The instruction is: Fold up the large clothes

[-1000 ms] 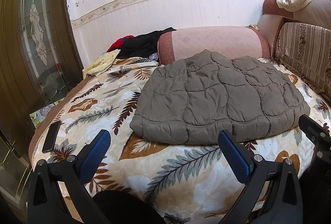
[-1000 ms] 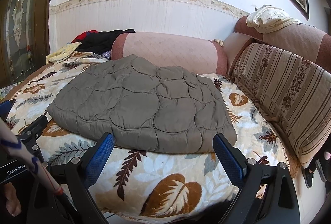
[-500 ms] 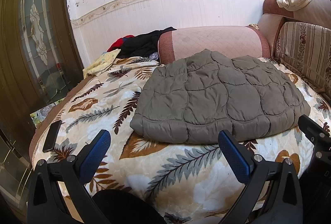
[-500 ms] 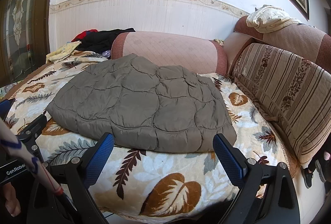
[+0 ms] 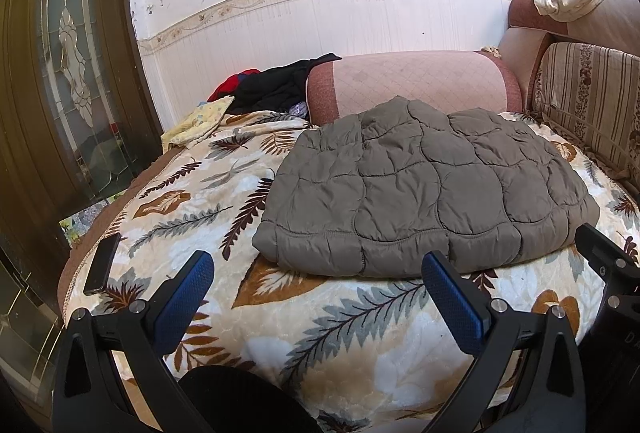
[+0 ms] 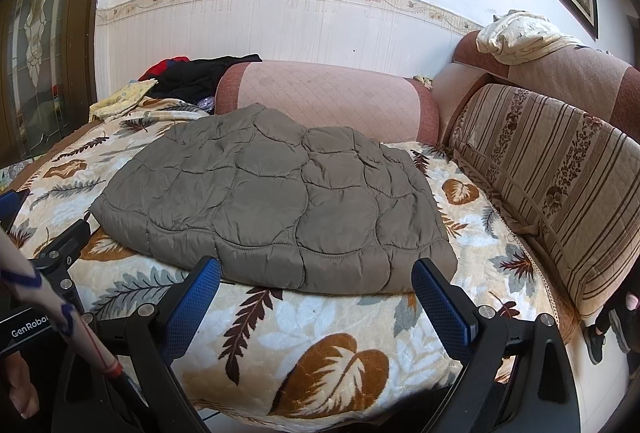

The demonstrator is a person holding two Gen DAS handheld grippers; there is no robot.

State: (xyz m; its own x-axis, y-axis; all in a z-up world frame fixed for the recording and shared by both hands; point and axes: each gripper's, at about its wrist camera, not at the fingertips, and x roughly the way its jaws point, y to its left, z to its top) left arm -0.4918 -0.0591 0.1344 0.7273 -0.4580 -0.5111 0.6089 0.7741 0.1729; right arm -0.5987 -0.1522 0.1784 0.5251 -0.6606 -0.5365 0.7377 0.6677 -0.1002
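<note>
Leaf-patterned blanket covers the sofa, with the grey quilted jacket lying at 12 o'clock. Left gripper and right gripper gape wide, empty. Pinch both near hem corners evenly, I judge, then lift together.

Over the last second almost nothing has changed. In the right wrist view the grey quilted padded jacket sits marginally lower and nearer than before, indicating a very slight shift of that camera. Left wrist view: no discernible change in the jacket. Jaw spacing unchanged on both grippers.
</note>
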